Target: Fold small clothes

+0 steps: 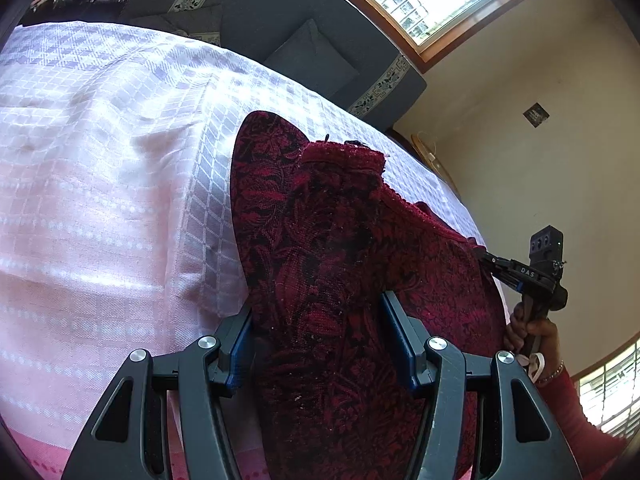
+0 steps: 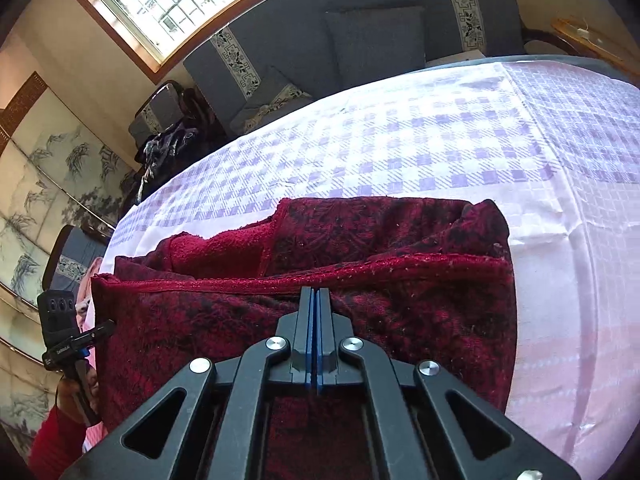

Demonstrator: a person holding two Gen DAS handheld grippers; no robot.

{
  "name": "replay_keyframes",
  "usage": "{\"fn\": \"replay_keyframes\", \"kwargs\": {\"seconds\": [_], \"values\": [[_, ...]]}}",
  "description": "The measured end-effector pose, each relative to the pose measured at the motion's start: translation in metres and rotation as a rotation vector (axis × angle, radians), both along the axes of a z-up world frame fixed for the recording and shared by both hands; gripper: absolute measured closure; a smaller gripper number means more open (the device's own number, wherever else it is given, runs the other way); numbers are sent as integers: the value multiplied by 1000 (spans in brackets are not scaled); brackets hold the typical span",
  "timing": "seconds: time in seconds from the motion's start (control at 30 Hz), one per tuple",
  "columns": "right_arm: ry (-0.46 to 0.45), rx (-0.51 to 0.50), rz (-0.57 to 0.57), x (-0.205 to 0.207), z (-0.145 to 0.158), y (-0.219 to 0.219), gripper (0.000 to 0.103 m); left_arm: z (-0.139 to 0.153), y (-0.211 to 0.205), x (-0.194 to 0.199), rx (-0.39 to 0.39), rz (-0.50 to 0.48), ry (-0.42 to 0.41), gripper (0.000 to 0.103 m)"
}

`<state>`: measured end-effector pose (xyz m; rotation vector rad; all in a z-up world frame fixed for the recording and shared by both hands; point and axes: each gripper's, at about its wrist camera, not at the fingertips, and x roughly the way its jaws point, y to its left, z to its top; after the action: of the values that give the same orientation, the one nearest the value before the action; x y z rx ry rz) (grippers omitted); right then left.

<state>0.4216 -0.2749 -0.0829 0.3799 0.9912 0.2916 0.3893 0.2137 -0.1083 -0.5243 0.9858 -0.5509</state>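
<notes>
Red garment (image 2: 360,280) on checked cloth (image 2: 440,140) — right hand-held gripper (image 2: 315,294) pinches hem; left hand-held gripper (image 1: 316,312) half-wide, seemingly straddling fabric

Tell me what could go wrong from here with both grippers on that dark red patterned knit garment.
1. The right gripper looks shut on just the hem of the dark red patterned knit garment, so the cloth may slip out when pulled.
2. The left gripper stands wide around a thick bunch, which may sag or drop.
3. Dragging could wrinkle the pink and lilac checked tablecloth.
</notes>
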Motion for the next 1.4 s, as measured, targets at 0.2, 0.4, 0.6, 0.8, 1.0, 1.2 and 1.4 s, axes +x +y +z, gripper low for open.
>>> {"fn": "replay_keyframes", "kwargs": {"seconds": [0.2,0.4,0.6,0.8,1.0,1.2,1.4], "values": [[-136,-6,67,-43,41,36,91,2,-1,8,5,-11,30,45],[-35,-103,195,-39,9,86,84,1,2,15,-1,11,68,56],[16,41,130,-41,-13,67,84,14,-4,11,-3,22,63,79],[-78,107,70,-67,6,50,79,37,-11,8,23,13,45,81],[-182,171,87,-114,24,46,73,63,-26,3,48,-11,26,82],[-226,199,185,-141,27,71,72,97,-51,0,82,-46,14,82],[-214,275,229,-139,24,86,72,127,-85,-5,139,-55,29,82]]}}
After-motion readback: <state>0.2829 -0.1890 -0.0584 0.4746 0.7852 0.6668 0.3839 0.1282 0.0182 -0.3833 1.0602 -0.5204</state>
